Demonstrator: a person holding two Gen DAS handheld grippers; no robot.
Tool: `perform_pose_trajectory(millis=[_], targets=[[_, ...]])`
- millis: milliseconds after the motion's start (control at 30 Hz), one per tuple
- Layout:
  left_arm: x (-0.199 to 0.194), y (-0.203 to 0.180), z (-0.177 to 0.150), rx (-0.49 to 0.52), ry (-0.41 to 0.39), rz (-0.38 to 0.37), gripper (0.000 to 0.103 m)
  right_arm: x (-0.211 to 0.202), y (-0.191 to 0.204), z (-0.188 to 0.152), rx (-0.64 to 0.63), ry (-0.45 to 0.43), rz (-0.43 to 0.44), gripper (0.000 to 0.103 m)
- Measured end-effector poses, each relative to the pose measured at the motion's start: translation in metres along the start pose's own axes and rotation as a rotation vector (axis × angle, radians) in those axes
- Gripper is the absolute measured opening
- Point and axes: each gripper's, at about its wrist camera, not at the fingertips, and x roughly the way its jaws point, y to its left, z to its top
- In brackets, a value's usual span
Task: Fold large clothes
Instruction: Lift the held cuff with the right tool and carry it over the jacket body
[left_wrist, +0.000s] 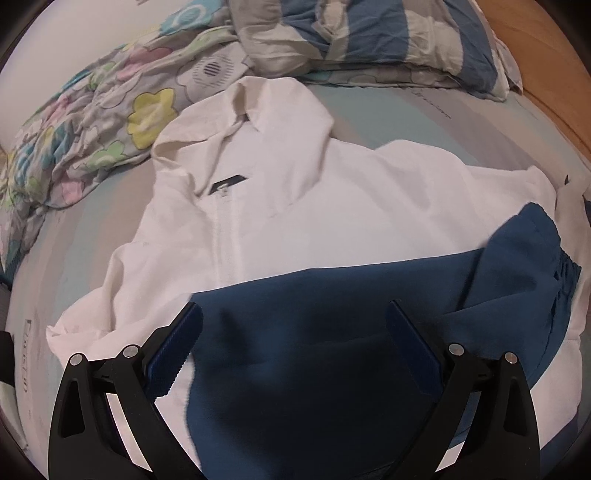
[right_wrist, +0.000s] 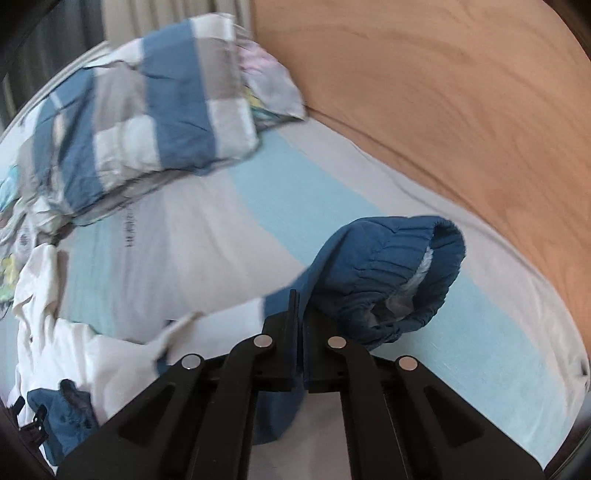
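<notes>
Fold barely begun: right gripper (right_wrist: 297, 306) pinches the jacket's (left_wrist: 280, 206) blue cuff (right_wrist: 391, 273) at lower centre; left gripper (left_wrist: 291, 325) spread, empty.

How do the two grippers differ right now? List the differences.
The left gripper has its jaws spread wide and grips nothing; the right gripper is shut on the blue sleeve. The left one hangs over the blue part of the jacket, which lies on the bed; the right one holds the elastic cuff off the sheet. Both are black, two-fingered, and point down at the same white and blue jacket.
</notes>
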Motion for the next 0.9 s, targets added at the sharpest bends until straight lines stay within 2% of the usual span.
perform_pose_trajectory(millis=[167, 400, 567, 700, 900], targets=[[-0.003, 0.015, -0.008, 0.008, 0.007, 0.025, 0.096, -0.018, 0.029, 0.002, -0.064, -0.033, 0.012, 0.001], [-0.007, 0.042, -0.017, -0.026, 0.02, 0.047, 0.096, -0.063, 0.099, -0.009, -0.203, -0.098, 0.112, 0.0], [-0.015, 0.06, -0.024, -0.033, 0.001, 0.067, 0.096, -0.094, 0.167, -0.021, -0.293, -0.129, 0.228, 0.0], [-0.022, 0.09, -0.033, -0.071, -0.002, 0.076, 0.096, -0.118, 0.227, -0.034, -0.363, -0.141, 0.329, 0.0], [-0.028, 0.144, -0.057, -0.119, 0.008, 0.109, 0.096, -0.144, 0.321, -0.076, -0.47, -0.112, 0.462, 0.0]])
